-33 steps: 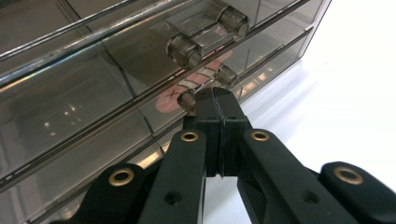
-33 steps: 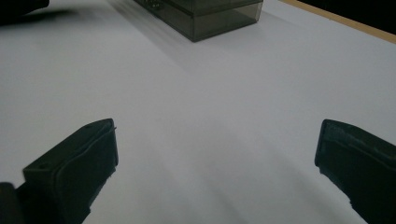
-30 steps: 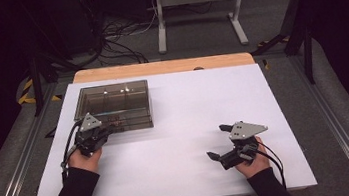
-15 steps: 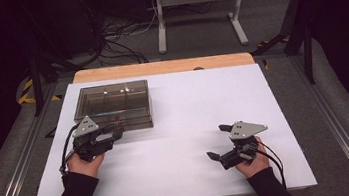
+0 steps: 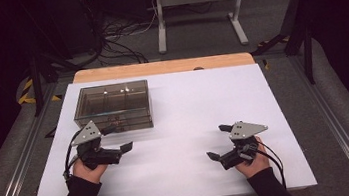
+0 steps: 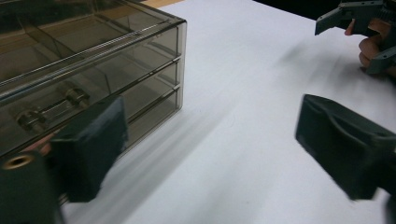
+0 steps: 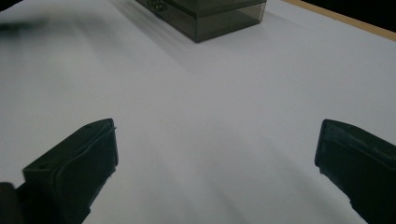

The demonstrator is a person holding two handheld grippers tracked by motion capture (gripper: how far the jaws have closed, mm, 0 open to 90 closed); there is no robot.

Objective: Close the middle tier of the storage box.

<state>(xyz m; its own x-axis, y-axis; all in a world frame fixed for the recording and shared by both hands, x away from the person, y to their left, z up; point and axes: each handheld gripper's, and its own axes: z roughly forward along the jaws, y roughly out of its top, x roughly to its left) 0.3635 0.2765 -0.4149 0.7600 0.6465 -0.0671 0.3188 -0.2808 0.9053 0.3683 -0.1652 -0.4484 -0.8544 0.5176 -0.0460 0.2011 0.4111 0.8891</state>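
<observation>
We have a smoky plastic drawer box [image 5: 113, 107] sitting at the far left of the white desk [image 5: 198, 100], its drawers seemingly all closed. Our left gripper [image 5: 114, 139] hovers just near its front, fingers [image 6: 88, 144] spread wide and empty. Our right gripper [image 5: 219, 142] rests well apart at the near right, likewise released. Nothing looks started yet; opening a drawer remains.

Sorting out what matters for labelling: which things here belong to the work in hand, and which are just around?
In the job:
smoky drawer box
left gripper, open beside the box
right gripper, open

Just around:
white table cover
cables on the floor
metal stand
</observation>
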